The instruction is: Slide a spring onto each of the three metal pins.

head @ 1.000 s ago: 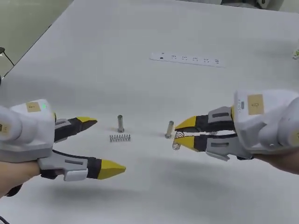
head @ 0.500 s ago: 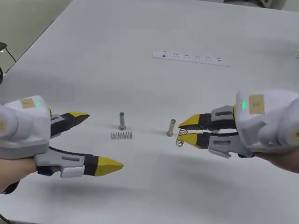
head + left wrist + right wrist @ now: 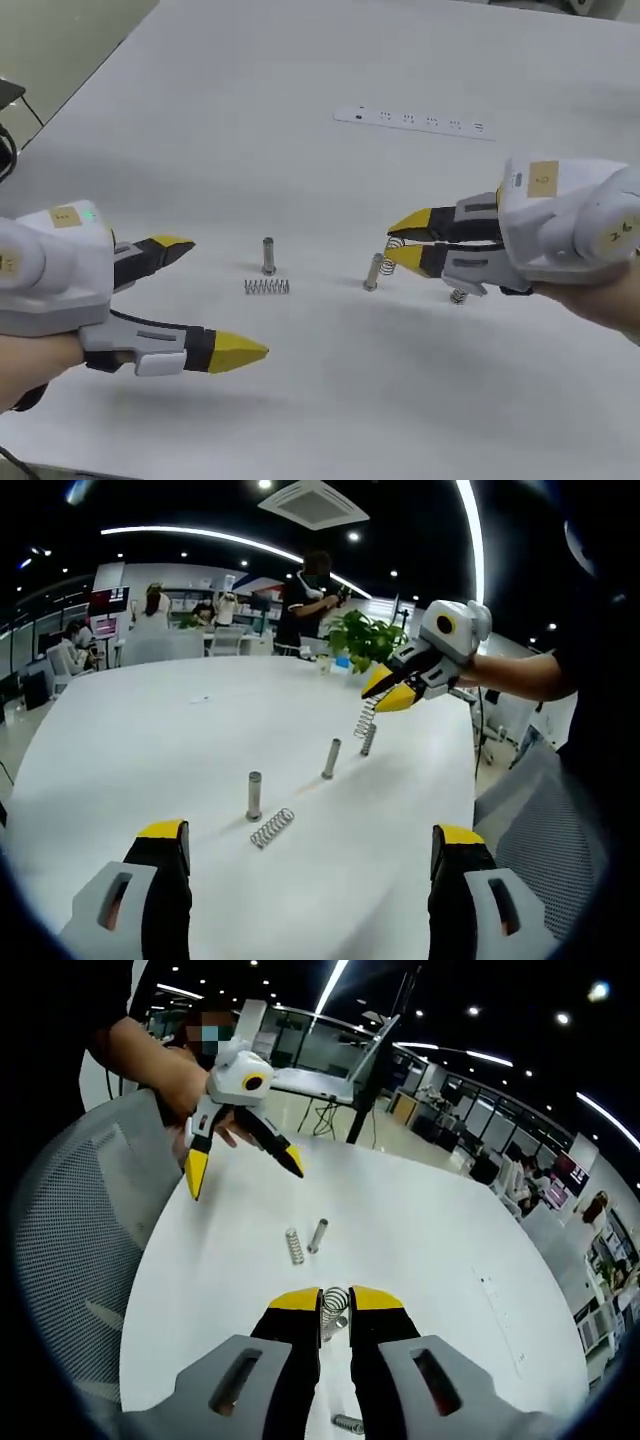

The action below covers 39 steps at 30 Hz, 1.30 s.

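white table (image 3: 300, 60): right tool (image 3: 337, 1306) grips spring (image 3: 336, 1296)

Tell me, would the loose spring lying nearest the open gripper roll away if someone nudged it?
Probably, sideways: the spring lies on its side on the smooth white table, so its round coils could roll. Its wire looks thin, so it is likely light and would skid easily. Squeezed, its open coils would probably flex.

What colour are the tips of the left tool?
Yellow; the left tool shows best in the head view.
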### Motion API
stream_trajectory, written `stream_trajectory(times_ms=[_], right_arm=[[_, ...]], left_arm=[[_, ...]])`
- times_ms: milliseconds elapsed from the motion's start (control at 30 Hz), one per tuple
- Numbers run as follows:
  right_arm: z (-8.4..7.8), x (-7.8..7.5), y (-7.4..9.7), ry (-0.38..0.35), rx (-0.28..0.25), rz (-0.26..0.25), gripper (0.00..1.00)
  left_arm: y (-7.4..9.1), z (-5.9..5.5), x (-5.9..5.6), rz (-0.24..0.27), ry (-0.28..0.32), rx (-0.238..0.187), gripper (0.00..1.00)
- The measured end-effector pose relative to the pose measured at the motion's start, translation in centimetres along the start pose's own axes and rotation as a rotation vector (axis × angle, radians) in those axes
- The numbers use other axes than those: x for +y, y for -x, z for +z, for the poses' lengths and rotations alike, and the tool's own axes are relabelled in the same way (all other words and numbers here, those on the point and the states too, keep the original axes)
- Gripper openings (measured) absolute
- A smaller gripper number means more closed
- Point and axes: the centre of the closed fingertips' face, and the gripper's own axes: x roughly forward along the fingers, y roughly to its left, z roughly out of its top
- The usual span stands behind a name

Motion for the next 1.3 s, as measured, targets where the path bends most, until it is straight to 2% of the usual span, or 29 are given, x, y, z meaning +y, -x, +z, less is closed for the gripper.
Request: stream_trajectory(times_ms=[133,367,700,967,1300], right_arm=[[0.2,-1.0,-0.2,-0.026,-0.014,-0.018,0.07],[-0.1,-2.1,-1.0,-0.043,0.0,-0.03,0.07],[-1.7,-2.3,-1.8,-0.093,0.028,-0.03,0.07],[-1.5,-2.1,-2.0,-0.116,0.017,-0.024,0.07],[-2.1,-1.6,-2.5,-0.123,0.033,-0.01,0.07]], left_arm=[[0.1,0.1,0.3,0.008,0.012,-0.013,0.98],[0.3,0.1,0.5,0.017,0.014,-0.014,0.98],[0.6,-0.3,0.7,0.022,0.019,-0.012,0.98],[0.7,-0.3,0.8,0.025,0.02,-0.014,0.98],[0.7,-0.5,0.7,0.025,0.025,-0.011,0.98]])
